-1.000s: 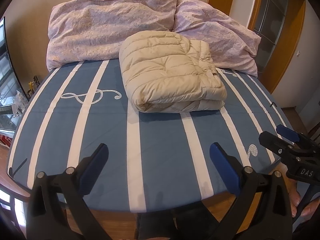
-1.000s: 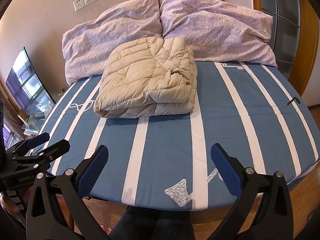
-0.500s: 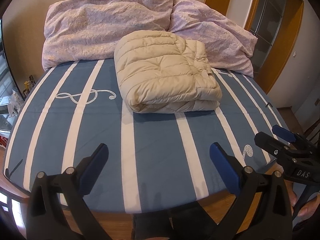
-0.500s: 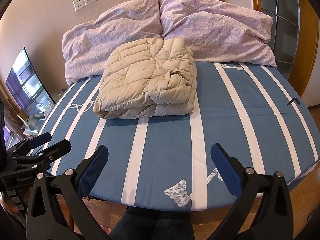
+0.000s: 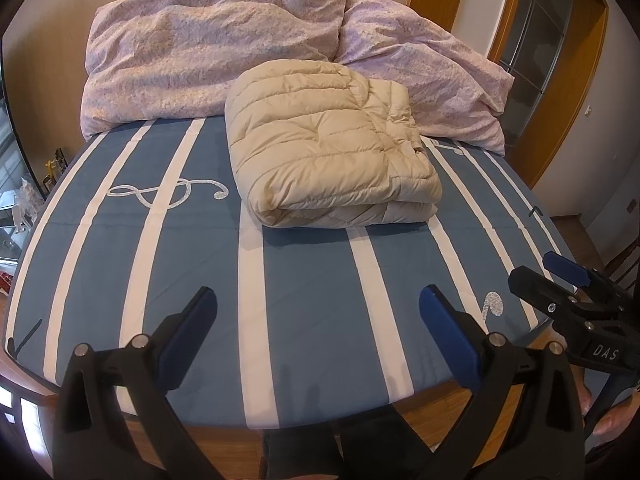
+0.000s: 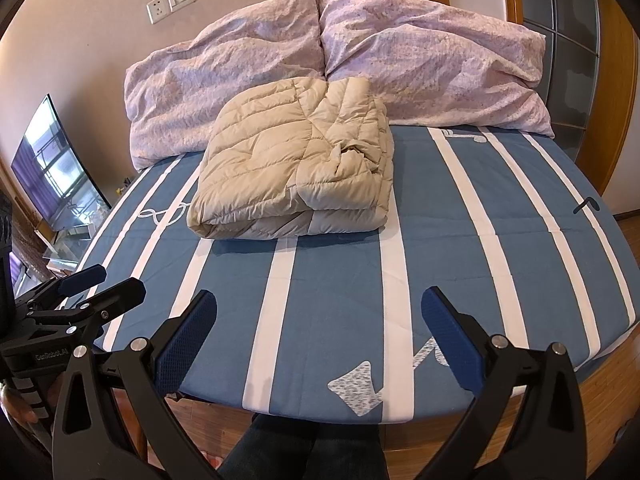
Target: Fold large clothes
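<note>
I have the left tool (image 5: 318,312) held over the near edge of the bed (image 5: 312,308) with its blue-padded fingers (image 5: 188,332) spread wide and nothing between them; the right tool (image 6: 318,312) sits the same way beside it, fingers (image 6: 448,332) apart and empty. From the left wrist view I can see the right tool (image 5: 560,280) off to the right at the bed's corner; from the right wrist view the left tool (image 6: 92,284) shows at the left edge, also over the mattress rim.

The beige quilted down jacket (image 5: 332,144) lies folded into a thick rectangular bundle on the blue-and-white striped bedspread, well apart from both tools; its far edge touches the two lilac pillows (image 5: 208,52) at the head of the bed. In the right wrist view the jacket (image 6: 296,160) shows a crumpled patch on top, towards its right side, and the fold faces me. A white treble clef (image 5: 168,194) is stitched on the cover just left of the bundle; a wall socket (image 6: 172,0) sits above the pillows (image 6: 420,60), and a screen (image 6: 52,164) stands at the left of the bed.
</note>
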### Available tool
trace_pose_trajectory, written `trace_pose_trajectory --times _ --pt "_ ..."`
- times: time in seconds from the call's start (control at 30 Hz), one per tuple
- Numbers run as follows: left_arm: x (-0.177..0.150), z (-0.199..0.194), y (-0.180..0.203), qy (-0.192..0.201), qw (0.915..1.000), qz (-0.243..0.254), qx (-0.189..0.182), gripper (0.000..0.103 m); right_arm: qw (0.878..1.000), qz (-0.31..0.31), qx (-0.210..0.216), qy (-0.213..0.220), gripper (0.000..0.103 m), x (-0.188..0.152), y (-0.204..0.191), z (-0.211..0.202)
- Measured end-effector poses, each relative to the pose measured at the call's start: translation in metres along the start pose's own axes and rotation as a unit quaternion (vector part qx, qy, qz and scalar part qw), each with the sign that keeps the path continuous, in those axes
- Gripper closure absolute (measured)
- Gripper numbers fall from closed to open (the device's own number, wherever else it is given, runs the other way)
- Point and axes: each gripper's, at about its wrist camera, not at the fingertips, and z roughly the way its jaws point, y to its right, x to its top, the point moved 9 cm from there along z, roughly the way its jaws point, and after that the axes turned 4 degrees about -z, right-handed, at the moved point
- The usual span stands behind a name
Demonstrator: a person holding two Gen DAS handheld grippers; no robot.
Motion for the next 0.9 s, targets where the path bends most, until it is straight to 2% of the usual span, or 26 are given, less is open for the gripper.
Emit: trace_pose_trajectory --times 0.9 --pt "0.0018 0.0062 0.0037 -0.003 1.0000 -0.001 -0.001 0.002 1.000 0.002 0.001 -0.003 0.001 0.0021 0.0086 0.0008"
